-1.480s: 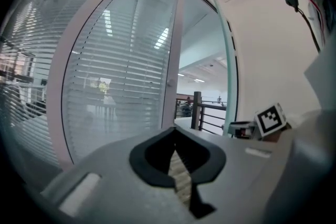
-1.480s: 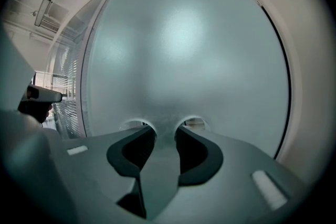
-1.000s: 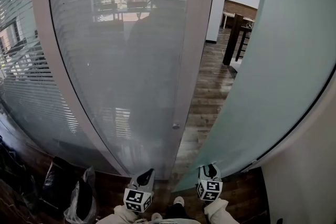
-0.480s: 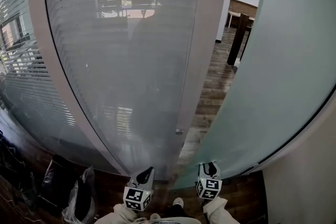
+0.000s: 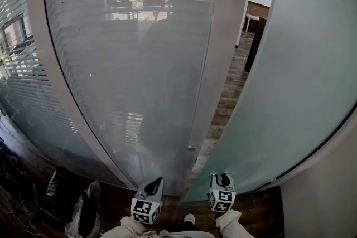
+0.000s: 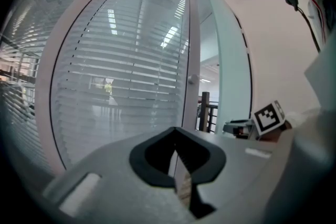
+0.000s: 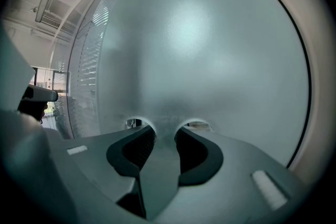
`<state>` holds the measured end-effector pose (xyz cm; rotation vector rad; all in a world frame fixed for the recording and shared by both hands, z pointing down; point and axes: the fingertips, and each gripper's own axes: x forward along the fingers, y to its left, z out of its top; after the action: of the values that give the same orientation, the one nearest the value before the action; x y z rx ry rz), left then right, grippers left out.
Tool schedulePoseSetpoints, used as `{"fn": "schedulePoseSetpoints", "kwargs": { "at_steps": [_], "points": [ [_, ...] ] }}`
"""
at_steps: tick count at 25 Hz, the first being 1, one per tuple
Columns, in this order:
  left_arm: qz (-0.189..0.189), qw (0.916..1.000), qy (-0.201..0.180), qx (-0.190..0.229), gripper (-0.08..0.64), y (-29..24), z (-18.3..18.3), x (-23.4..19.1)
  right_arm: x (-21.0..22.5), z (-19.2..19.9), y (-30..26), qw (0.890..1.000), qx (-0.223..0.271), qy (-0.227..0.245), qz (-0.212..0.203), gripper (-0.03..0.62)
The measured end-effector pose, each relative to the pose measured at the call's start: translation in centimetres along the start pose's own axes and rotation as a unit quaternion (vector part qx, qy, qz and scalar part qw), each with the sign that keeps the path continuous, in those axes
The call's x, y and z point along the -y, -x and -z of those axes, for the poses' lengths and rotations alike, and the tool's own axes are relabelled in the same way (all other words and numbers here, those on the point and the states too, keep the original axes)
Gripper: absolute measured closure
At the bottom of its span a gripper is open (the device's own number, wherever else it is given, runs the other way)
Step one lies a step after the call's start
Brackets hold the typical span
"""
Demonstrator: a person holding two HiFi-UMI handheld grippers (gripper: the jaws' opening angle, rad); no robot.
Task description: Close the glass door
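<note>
At the doorway, the right gripper (image 5: pixel 223 179) sets its spread jaws' tips against the tall frosted glass door (image 5: pixel 301 64); the left gripper (image 5: pixel 157 181) hangs beside it, jaws pressed together, empty.

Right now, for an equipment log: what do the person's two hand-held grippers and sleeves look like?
The left hand-held gripper and right hand-held gripper match: a light grey body with two tapering jaws lined with black pads. Each carries a white cube printed with black square markers. The sleeves are pale cream.
</note>
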<state>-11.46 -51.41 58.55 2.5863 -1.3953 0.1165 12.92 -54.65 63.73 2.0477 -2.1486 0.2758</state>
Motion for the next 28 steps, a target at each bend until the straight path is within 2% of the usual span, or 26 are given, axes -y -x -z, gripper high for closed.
{"fn": "schedulePoseSetpoints", "kwargs": {
  "at_steps": [28],
  "points": [
    [0.001,1.0000,0.001,-0.010,0.557,-2.2,0.3,-1.0,0.1,-1.0,-3.3,1.000,0.003,0.012,0.000,0.457]
  ]
}}
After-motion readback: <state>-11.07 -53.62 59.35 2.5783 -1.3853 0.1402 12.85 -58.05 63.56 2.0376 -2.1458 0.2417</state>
